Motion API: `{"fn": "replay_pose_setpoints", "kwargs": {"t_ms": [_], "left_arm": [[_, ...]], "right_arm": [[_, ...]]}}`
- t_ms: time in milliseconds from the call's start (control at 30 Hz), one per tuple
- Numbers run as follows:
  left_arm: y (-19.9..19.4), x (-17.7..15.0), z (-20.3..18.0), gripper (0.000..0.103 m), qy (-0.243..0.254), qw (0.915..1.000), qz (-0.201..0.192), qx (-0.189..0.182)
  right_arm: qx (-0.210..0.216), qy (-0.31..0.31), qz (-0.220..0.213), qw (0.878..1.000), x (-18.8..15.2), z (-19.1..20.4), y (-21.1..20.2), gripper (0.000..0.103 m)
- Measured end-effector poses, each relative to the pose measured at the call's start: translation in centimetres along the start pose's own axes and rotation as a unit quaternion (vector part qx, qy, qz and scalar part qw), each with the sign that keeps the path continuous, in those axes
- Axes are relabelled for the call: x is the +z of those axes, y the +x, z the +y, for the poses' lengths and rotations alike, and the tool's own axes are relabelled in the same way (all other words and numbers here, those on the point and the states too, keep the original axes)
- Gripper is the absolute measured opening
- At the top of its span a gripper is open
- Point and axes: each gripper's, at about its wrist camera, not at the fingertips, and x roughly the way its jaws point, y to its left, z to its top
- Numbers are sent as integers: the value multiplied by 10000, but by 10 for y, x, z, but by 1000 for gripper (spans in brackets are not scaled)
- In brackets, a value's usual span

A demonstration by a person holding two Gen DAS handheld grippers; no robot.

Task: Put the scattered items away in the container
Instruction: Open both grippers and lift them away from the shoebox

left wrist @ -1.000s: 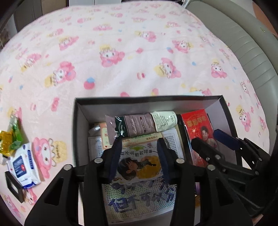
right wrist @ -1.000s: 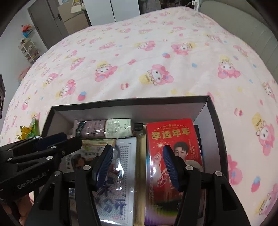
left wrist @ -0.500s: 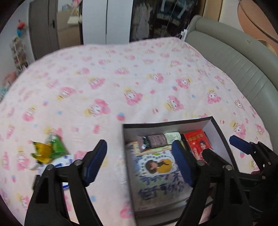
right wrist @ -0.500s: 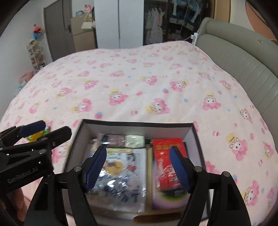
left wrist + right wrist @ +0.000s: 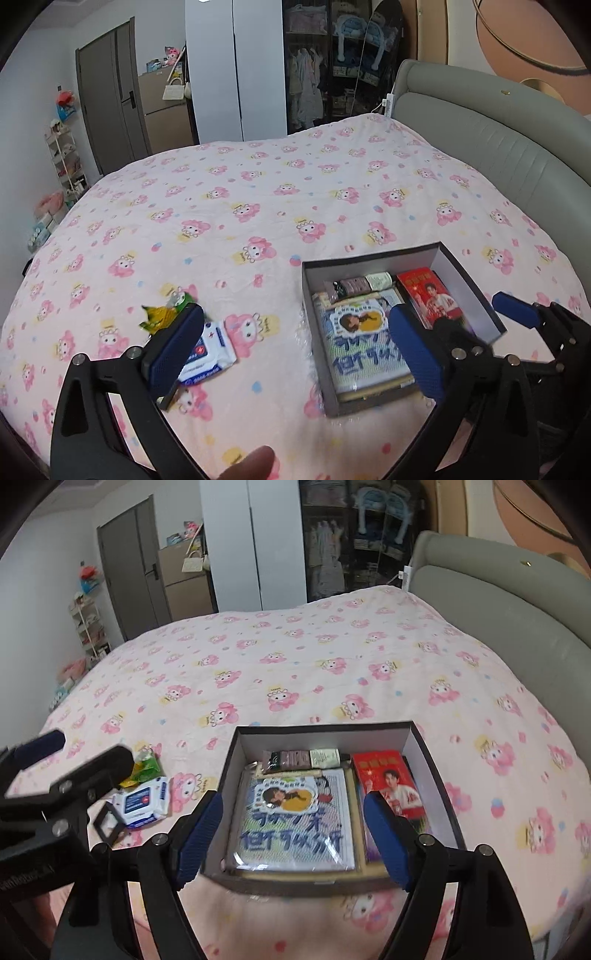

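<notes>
Compared w/ a second ago, both grippers are now lifted up and pulled back from the box: before, the left gripper (image 5: 295,347) was low over the illustrated book (image 5: 291,819) w/ its fingers nearer together, and now they are spread wide and hold nothing. The right gripper (image 5: 291,834) is also spread wide and empty, raised above the near edge of the box (image 5: 321,728). This probably means the last deposit is finished and the next pick can start.

Pose: the left gripper points forward and down over the bedspread (image 5: 258,184), between the box and the loose items; its left finger covers part of the wet wipes pack (image 5: 212,349). The right one is centred on the box, approx. level.

Nearest on the bed, left of the box, a small black square item (image 5: 109,825) touches the wipes pack. Just behind the pack is a yellow-green snack wrapper (image 5: 162,314). These three are not yet tidied.

In the box, the book lies flat at the left, the red packet with a man's photo (image 5: 388,779) beside it at the right, and a dark tube (image 5: 303,759) across the far end.
</notes>
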Motion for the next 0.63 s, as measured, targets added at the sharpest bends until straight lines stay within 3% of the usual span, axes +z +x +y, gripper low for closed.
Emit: {"fn": "replay_pose_setpoints", "kwargs": {"t_ms": [367, 633], "left_arm": [[-66, -36, 20, 102, -198, 9992, -333, 74], [-76, -58, 38, 102, -261, 9992, -272, 145]], "right_arm": [[-184, -20, -344, 9992, -32, 19, -60, 78], [-153, -123, -439, 9988, -42, 34, -78, 78]]}}
